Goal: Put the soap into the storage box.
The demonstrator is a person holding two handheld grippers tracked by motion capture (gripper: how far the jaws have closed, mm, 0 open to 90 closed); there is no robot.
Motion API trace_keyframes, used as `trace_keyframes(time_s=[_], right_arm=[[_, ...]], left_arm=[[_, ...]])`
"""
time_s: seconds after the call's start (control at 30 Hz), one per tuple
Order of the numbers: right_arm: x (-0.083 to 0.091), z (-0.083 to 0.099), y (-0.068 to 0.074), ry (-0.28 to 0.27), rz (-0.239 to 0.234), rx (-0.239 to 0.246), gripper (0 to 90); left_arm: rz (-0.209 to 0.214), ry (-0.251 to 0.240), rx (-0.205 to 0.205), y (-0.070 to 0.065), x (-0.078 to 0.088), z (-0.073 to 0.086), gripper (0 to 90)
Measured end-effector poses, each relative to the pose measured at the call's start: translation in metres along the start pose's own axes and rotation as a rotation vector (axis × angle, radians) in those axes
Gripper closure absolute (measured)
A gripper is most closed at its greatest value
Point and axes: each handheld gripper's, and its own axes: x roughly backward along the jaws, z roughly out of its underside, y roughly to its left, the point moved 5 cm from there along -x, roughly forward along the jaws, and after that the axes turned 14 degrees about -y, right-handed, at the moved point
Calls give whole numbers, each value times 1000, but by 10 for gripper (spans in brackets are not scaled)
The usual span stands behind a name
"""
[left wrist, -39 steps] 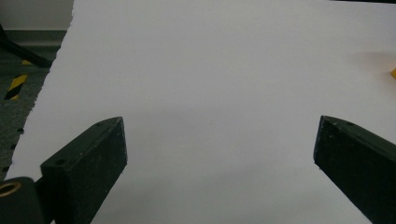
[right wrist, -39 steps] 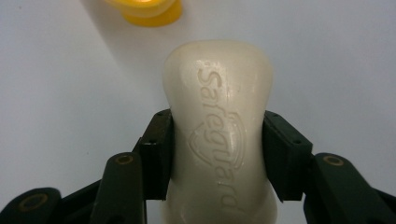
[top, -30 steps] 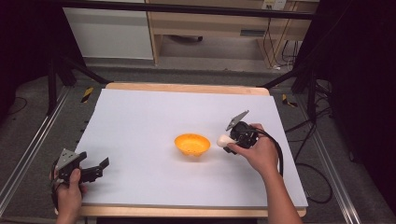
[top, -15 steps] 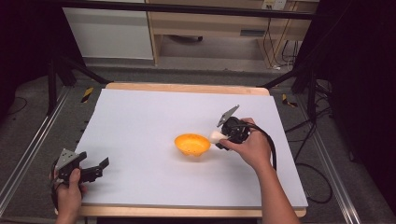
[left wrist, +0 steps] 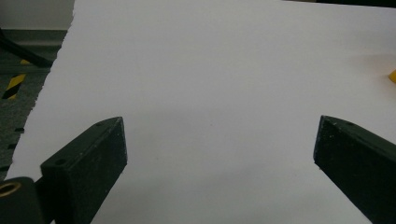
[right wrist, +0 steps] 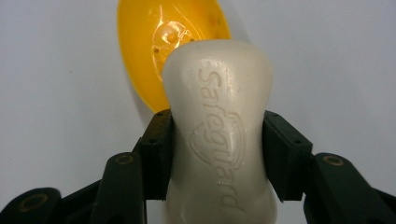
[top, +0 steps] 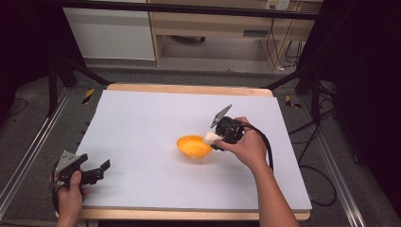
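An orange bowl [top: 193, 146] sits near the middle of the white table [top: 156, 118]. My right gripper [top: 213, 137] is shut on a white bar of soap [top: 209, 137] and holds it at the bowl's right rim. In the right gripper view the soap [right wrist: 218, 130], embossed with lettering, is clamped between both jaws, with the bowl [right wrist: 159, 42] just beyond its far end. At the table's front left corner my left gripper [top: 100, 170] is held open, and its jaws stand wide apart over bare table [left wrist: 210, 93] with nothing between them.
A wooden shelf unit [top: 222, 28] and a white cabinet [top: 111, 33] stand beyond the table's far edge. Metal rails [top: 28, 151] run along both sides of the table. A cable [top: 269, 146] trails from my right gripper.
My right gripper has carried the soap leftward and down, from right of the bowl to its right rim. The left gripper has stayed in place.
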Motion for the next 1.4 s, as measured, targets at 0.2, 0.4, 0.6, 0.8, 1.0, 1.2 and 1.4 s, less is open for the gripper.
trace_keyframes(time_s=[0.2, 0.4, 0.6, 0.8, 1.0, 1.2, 1.4], right_arm=[[-4, -8, 3, 5, -9, 13, 496], [-9, -14, 5, 3, -26, 26, 496], [-12, -25, 5, -6, -36, 41, 496], [-23, -33, 9, 9, -56, 60, 495], [-36, -34, 12, 29, -77, 83, 495], [-43, -37, 12, 31, -81, 103, 495], [-50, -37, 15, 42, -93, 107, 495]], left_arm=[[0, 1, -1, 0, 0, 0, 22], [0, 5, -5, 0, 0, 0, 22], [0, 5, 2, 0, 0, 0, 22], [1, 5, 4, 1, 0, 0, 22], [0, 3, 5, 1, 0, 0, 22], [1, 2, 5, 1, 0, 0, 22], [4, 4, 7, 1, 0, 0, 22]])
